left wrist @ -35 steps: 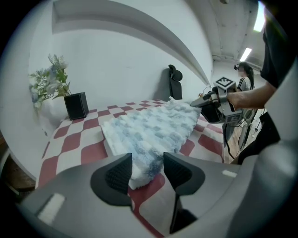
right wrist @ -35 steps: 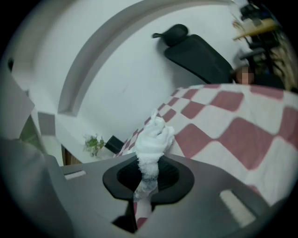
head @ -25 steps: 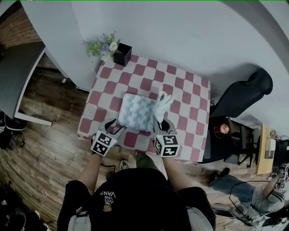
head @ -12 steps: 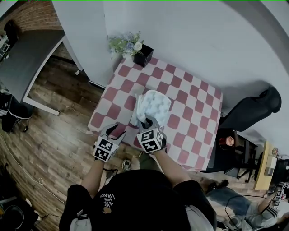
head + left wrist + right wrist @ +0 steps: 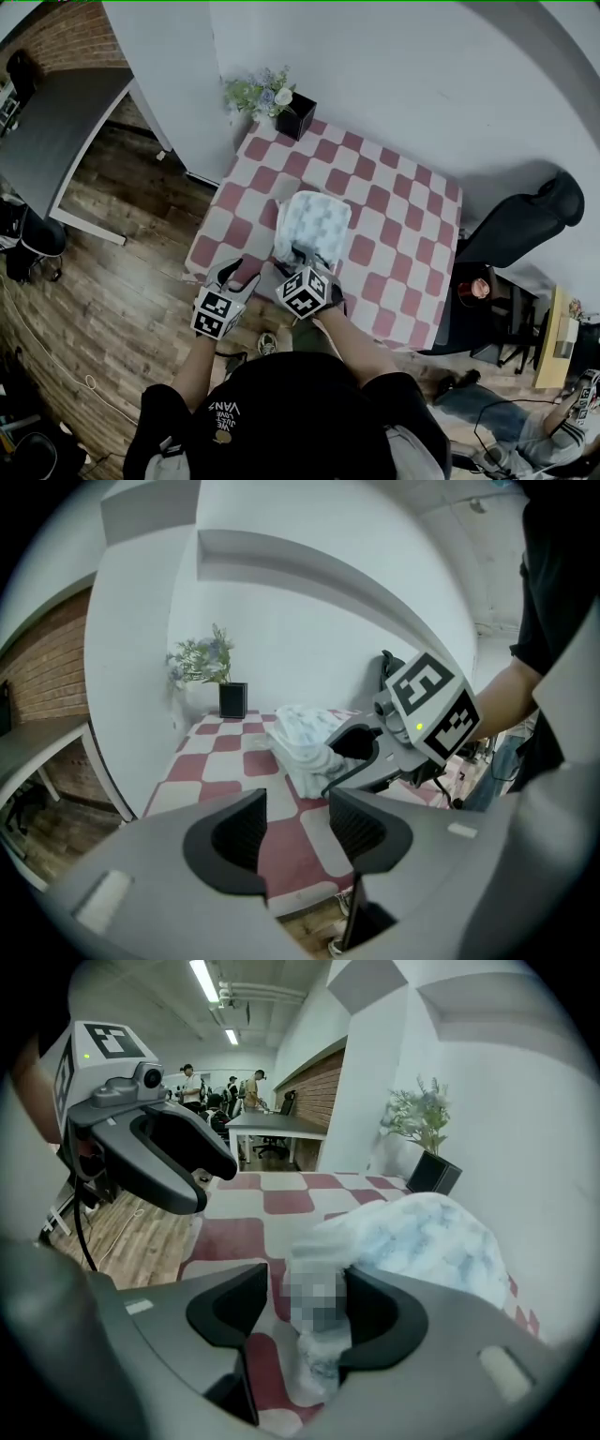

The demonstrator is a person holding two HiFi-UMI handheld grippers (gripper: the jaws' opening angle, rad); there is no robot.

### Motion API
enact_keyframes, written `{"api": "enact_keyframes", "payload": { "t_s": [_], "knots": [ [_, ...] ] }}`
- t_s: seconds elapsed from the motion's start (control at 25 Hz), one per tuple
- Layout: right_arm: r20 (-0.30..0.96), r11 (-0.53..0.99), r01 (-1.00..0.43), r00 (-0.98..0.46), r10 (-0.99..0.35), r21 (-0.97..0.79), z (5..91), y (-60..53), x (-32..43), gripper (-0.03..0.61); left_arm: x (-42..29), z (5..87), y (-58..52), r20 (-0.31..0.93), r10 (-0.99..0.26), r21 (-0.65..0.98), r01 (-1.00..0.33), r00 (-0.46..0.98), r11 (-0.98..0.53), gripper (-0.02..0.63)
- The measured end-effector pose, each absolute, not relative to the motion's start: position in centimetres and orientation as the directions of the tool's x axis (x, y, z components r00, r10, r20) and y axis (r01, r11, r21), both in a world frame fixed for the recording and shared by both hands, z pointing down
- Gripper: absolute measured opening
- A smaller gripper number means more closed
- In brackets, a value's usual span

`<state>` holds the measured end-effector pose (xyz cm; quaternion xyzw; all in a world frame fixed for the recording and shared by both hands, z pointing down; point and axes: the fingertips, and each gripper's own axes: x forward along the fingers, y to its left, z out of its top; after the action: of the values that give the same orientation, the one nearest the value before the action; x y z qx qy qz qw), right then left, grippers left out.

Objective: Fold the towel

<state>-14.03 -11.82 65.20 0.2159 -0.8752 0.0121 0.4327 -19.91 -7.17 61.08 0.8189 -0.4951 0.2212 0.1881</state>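
The pale blue-white towel (image 5: 312, 223) lies folded on the red-and-white checked table (image 5: 398, 192). My right gripper (image 5: 302, 255) is low over the towel's near edge. In the right gripper view its jaws (image 5: 305, 1312) are opening around a hanging fold of the towel (image 5: 412, 1241), with a gap beside the left pad. My left gripper (image 5: 236, 275) hovers over the table's near-left corner, open and empty. In the left gripper view its jaws (image 5: 295, 822) point at the towel (image 5: 300, 738), with the right gripper (image 5: 370, 752) just right of it.
A black planter with flowers (image 5: 295, 114) stands at the table's far-left corner. A black chair (image 5: 520, 225) is off the right side. A grey desk (image 5: 56, 141) stands at the left over the wood floor (image 5: 122, 291). The table's near edge is right below both grippers.
My right gripper carried the raised towel corner from the towel's right side over to its near-left and down; the towel now lies folded narrower and the jaws have spread. The left gripper shifted slightly.
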Motion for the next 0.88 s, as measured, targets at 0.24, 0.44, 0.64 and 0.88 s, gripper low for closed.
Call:
{"api": "enact_keyframes", "payload": {
  "t_s": [0.24, 0.44, 0.64, 0.88],
  "knots": [
    [0.62, 0.875, -0.463, -0.647, -0.444, 0.143, 61.3, -12.0, -13.9, 0.25, -20.6, 59.7, -7.5, 0.513, -0.758, 0.077, -0.901, 0.402, -0.426, 0.187],
    [0.483, 0.792, -0.604, -0.67, -0.563, 0.085, 56.6, -11.6, -11.2, 0.25, -20.4, 57.5, -7.7, 0.458, -0.79, 0.063, -0.901, 0.408, -0.429, 0.187],
    [0.38, 0.677, -0.735, -0.619, -0.687, 0.028, 52.6, -10.4, -6.6, 0.245, -19.4, 54.4, -7.1, 0.378, -0.826, 0.038, -0.898, 0.419, -0.438, 0.187],
    [0.27, 0.553, -0.832, -0.544, -0.795, -0.046, 48.7, -8.1, -1.8, 0.157, -18.4, 51.2, -5.5, 0.296, -0.836, 0.039, -0.88, 0.462, -0.473, 0.177]
  ]
}}
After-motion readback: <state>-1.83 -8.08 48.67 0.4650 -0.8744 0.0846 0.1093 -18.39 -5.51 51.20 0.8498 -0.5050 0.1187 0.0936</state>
